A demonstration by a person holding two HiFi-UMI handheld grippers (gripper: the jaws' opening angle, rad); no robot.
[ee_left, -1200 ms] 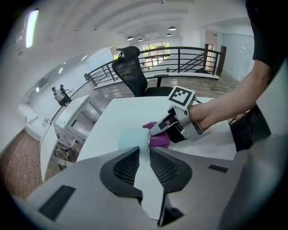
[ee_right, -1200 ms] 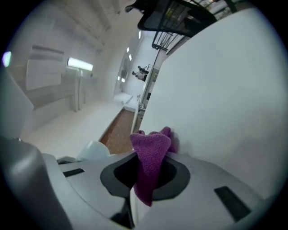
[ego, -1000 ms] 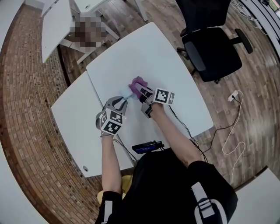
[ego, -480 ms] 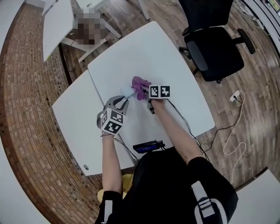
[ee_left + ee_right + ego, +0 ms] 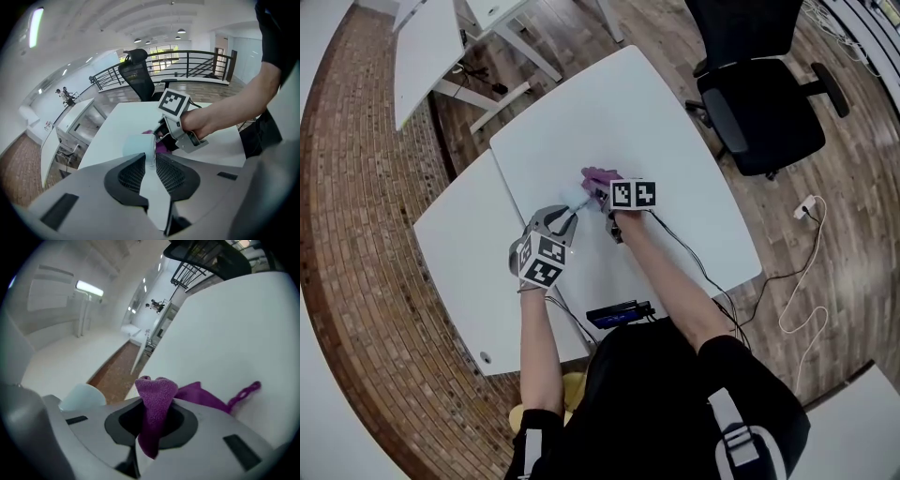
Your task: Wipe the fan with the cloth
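Observation:
A small pale blue fan (image 5: 577,198) sits just above the white table (image 5: 619,103), with my left gripper (image 5: 565,221) shut on its thin base. In the left gripper view the fan (image 5: 138,146) stands right beyond my left gripper (image 5: 151,161). My right gripper (image 5: 605,192) is shut on a purple cloth (image 5: 598,177) and sits right beside the fan. In the right gripper view the cloth (image 5: 157,399) bulges up between the jaws and trails onto the table, and the fan (image 5: 82,397) shows at the left.
A black office chair (image 5: 759,103) stands beyond the table's right side. A black device (image 5: 617,314) lies at the near edge, and a cable (image 5: 694,272) runs from the right gripper. A second white table (image 5: 464,272) adjoins on the left. A power strip (image 5: 804,206) lies on the floor.
My right gripper has rolled and sunk towards the table with the cloth, so its marker cube now faces up. The left gripper and the fan have stayed in place.

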